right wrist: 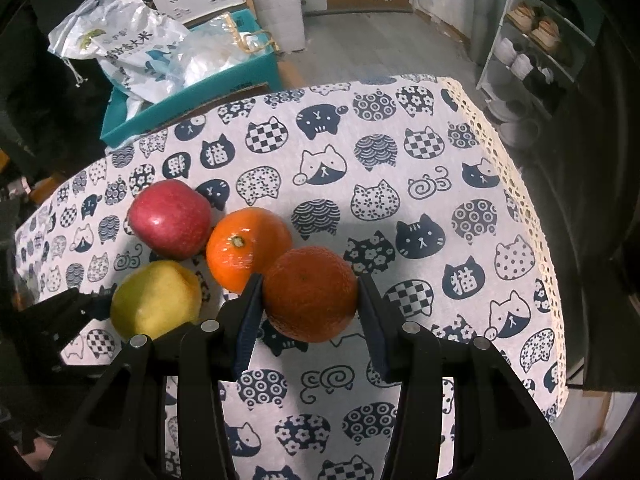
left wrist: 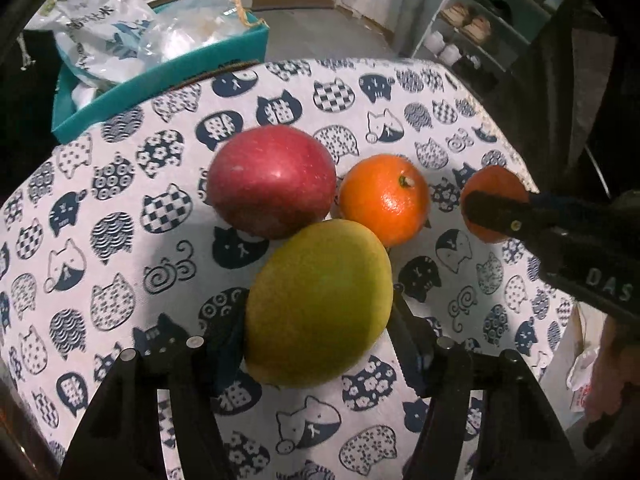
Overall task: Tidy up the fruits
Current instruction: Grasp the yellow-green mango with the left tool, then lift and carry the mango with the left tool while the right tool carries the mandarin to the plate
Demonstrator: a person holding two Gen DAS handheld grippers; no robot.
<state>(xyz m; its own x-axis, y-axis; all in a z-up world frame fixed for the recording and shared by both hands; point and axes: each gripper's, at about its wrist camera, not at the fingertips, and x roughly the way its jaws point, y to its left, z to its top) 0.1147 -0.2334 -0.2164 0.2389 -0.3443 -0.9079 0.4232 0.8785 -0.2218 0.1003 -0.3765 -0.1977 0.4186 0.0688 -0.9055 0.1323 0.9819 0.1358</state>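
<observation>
Fruits clustered on cat-print tablecloth [right wrist: 400, 168], left gripper [left wrist: 320, 316] angled down clasping yellow-green fruit [left wrist: 318, 304], right gripper [right wrist: 310, 300] angled down clamping darker orange [right wrist: 310, 294], teal box [right wrist: 192, 100] behind table.

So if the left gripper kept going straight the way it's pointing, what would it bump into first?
The left gripper already has the green fruit between its fingers, so it would push that first. Beyond it sits the apple, probably next, though depth is hard to judge.

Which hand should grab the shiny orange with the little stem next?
Neither is free. The right gripper grips the darker orange; the left gripper has the yellow-green fruit. The stemmed orange touches the right's fruit, so probably right.
</observation>
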